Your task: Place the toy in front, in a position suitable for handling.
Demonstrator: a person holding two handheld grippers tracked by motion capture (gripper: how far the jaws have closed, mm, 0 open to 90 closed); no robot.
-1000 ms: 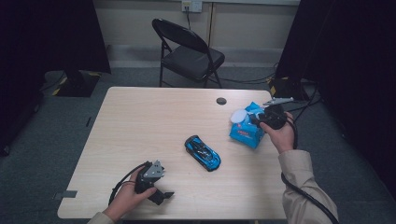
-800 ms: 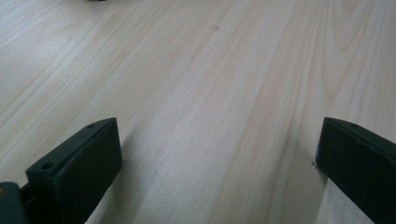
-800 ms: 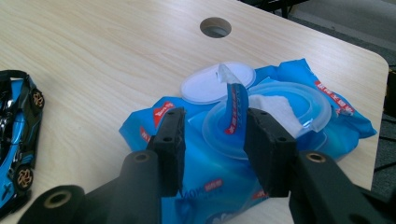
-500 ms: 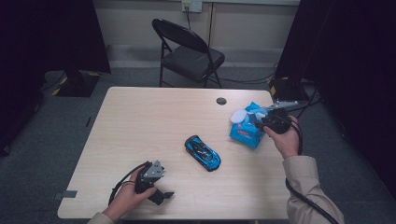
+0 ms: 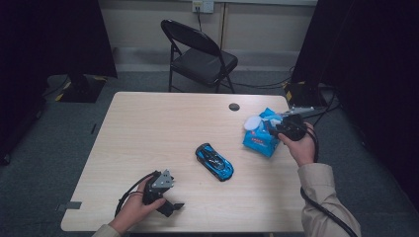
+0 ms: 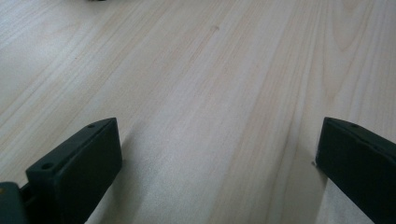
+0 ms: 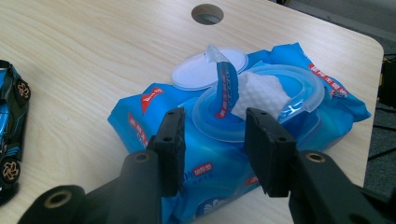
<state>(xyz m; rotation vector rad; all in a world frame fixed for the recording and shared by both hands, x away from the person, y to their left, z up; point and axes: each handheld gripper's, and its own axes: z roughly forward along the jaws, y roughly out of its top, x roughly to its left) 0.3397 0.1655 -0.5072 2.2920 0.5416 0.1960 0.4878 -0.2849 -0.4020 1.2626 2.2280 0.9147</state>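
- Landmark: wet-wipes pack [image 5: 261,138], blue, near the table's [image 5: 148,128] far right edge, lid flipped open, a white wipe [image 7: 259,93] sticking up through the ring opening.
- Right gripper [image 7: 212,140] sits right at the pack's near side — jaws partly apart, nothing between them, lined up on the peeled seal strip [image 7: 224,88] and the wipe.
- Change over the last second: small. In the high view the right hand [image 5: 302,144] has shifted slightly at the pack; pack itself hasn't moved.
- My read — fine alignment before pinching the wipe or strip; grasp not made yet.
- Toy car [image 5: 214,161], blue, lies left of the pack and nearer the person, well apart, untouched.
- Left gripper [image 6: 217,154] is far left of the pack at the near table edge, jaws wide apart over bare wood, idle, same spot as before.
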